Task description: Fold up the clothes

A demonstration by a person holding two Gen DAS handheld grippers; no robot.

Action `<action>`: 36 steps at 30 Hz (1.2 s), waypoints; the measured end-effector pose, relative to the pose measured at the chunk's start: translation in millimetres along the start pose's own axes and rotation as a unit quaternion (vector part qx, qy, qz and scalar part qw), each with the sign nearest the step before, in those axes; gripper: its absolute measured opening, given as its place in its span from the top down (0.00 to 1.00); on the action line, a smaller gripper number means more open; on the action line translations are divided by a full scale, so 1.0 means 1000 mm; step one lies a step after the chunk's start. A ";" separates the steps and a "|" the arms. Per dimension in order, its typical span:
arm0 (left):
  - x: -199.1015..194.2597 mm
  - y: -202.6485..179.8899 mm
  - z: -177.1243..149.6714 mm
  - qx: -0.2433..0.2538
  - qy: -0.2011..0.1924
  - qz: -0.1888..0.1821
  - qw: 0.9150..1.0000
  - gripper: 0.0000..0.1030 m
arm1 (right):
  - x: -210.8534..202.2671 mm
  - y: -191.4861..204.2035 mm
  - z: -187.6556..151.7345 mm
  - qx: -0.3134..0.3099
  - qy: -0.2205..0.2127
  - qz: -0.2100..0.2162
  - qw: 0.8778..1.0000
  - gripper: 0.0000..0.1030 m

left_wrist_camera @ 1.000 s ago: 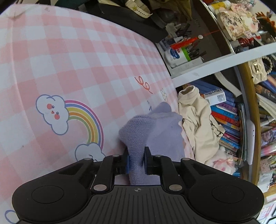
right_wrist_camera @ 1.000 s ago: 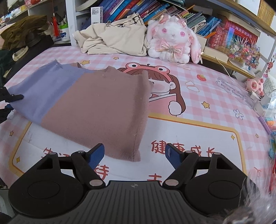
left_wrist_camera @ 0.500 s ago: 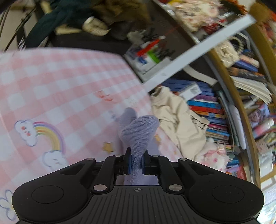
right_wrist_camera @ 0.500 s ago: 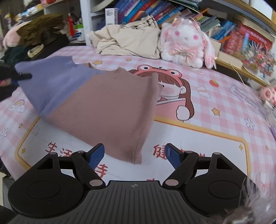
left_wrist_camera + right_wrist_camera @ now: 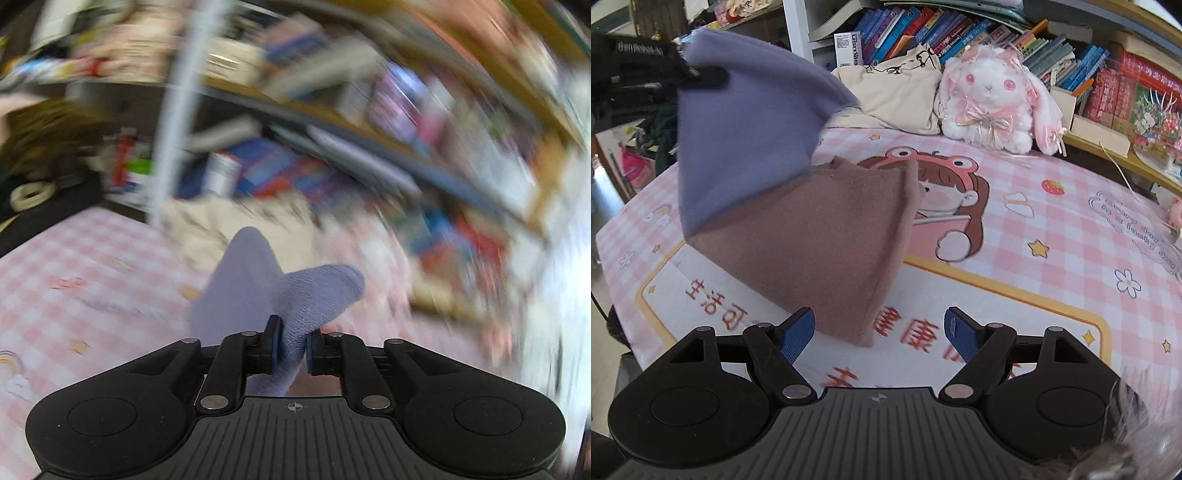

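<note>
Currently the left gripper (image 5: 291, 345) has its jaws opening with purple cloth of the sweater (image 5: 798, 229) between them, lifted at upper left; the right gripper (image 5: 879, 332) stands apart, empty, at lower centre.

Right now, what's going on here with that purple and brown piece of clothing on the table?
A person with a gripper in each hand is folding a purple-and-brown garment on the pink checked tablecloth. The left gripper has the purple end between its pads and lifted above the table, though its jaws are opening. The brown end lies on the cloth. The right gripper is open and empty, just short of the brown corner. A plush bunny and a cream garment sit behind.
</note>
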State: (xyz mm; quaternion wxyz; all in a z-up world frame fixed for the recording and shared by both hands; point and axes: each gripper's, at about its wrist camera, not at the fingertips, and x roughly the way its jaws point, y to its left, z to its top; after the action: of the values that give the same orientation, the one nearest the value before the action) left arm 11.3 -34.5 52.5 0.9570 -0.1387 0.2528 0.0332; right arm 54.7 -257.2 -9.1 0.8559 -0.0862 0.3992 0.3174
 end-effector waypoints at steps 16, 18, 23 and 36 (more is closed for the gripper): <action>0.003 -0.058 -0.066 0.009 0.100 -0.074 0.992 0.34 | -0.009 -0.066 -0.012 0.047 0.023 0.070 0.996 0.25; -0.012 -0.048 -0.057 -0.009 0.072 -0.073 0.995 0.34 | -0.008 -0.068 -0.004 0.052 0.022 0.093 0.994 0.25; -0.014 -0.023 -0.052 0.025 0.055 0.031 0.998 0.43 | 0.002 -0.062 0.022 0.069 0.023 0.177 0.982 0.25; 0.025 -0.013 -0.087 0.131 0.120 0.023 0.984 0.63 | 0.108 -0.067 0.067 0.261 0.083 0.274 0.922 0.27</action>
State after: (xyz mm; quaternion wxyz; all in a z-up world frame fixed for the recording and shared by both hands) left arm -6.4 -71.2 -29.4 0.9286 -0.0090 0.3708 0.0045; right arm 189.5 -231.5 -51.1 0.6913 0.2268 0.5455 0.4160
